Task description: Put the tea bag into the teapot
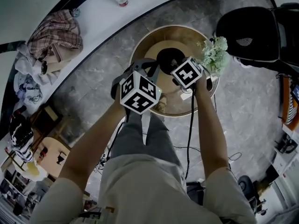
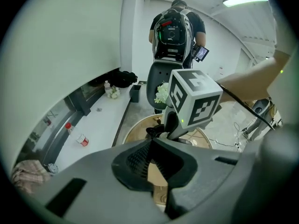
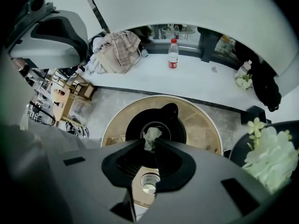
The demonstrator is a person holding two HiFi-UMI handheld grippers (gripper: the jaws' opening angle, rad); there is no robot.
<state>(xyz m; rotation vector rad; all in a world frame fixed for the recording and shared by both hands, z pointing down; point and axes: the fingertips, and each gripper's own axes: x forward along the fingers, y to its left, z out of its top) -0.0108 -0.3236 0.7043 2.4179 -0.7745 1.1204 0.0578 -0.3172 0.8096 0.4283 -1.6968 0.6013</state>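
Note:
A black teapot [image 1: 169, 59] stands open-topped in the middle of a round wooden table [image 1: 187, 36]. In the right gripper view my right gripper [image 3: 150, 143] is shut on a pale tea bag [image 3: 150, 136], which hangs right over the mouth of the teapot [image 3: 175, 120]. My left gripper [image 2: 153, 143] hovers just left of the teapot, jaw tips together with nothing between them. From the left gripper view the right gripper's marker cube [image 2: 191, 101] shows close ahead. In the head view both marker cubes hide the jaws and the tea bag.
White flowers [image 1: 215, 54] stand at the table's right edge, beside a black chair [image 1: 252, 31]. A white counter carries a bottle [image 3: 173, 55] and a pile of cloth [image 1: 53, 34]. A small round item [image 3: 148, 185] sits on the table under the right gripper. A person with a backpack [image 2: 174, 29] stands beyond.

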